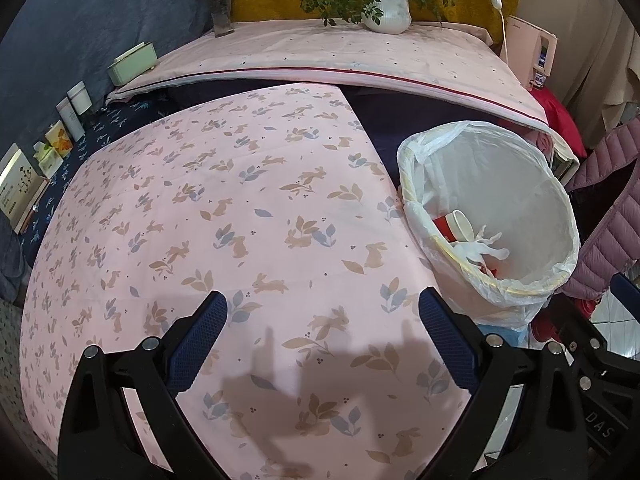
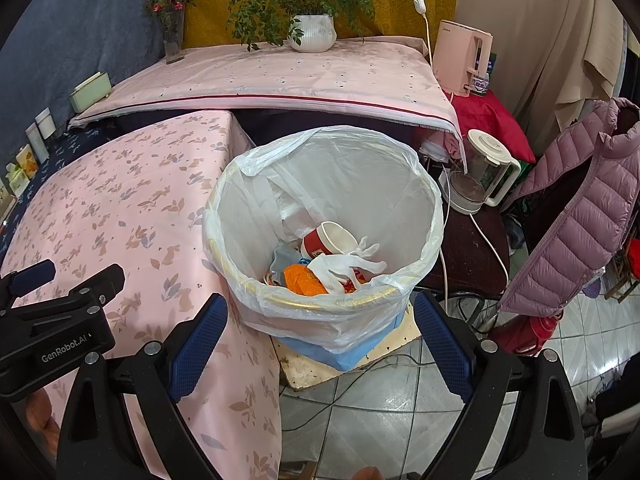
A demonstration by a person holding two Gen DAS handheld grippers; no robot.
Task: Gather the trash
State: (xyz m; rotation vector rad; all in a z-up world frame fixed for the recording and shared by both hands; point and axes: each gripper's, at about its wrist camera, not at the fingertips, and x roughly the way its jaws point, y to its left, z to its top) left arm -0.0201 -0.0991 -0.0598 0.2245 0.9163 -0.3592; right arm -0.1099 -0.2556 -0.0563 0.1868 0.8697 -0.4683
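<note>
The trash bin (image 2: 320, 216) stands on the floor just beside the corner of my bench (image 2: 120, 208), lined with a thin white bag (image 2: 344, 152) whose edge folds over the rim. Inside lie a red paper cup (image 2: 328, 240) on its side, a crumpled white glove (image 2: 352, 264), an orange wrapper (image 2: 300, 280) and some greyish scrap I cannot identify. From the left wrist view the same bin (image 1: 492, 200) sits at the right of the bench's pink rabbit-print cloth (image 1: 224, 208), and that cloth shows no loose litter anywhere I can see.

My right tool (image 2: 320, 344) hangs over the near rim of the bin, fingers wide apart and holding nothing. My left tool (image 1: 324, 340) hovers above the cloth, also spread and empty.

Judging from this, the pieces are in and what remains is a check. To do that well, I would sweep both cameras slowly along the bench edges and the tiled floor (image 2: 400, 408) around the bin's base, where cables run and small scraps could hide. The glove rides high near the rim, so if I add anything I should drop it toward the middle, not brush the liner, since the thin bag could slip off the rim. The kettle (image 2: 480, 172) and hanging jacket (image 2: 580, 208) to the right stay out of my path.
</note>
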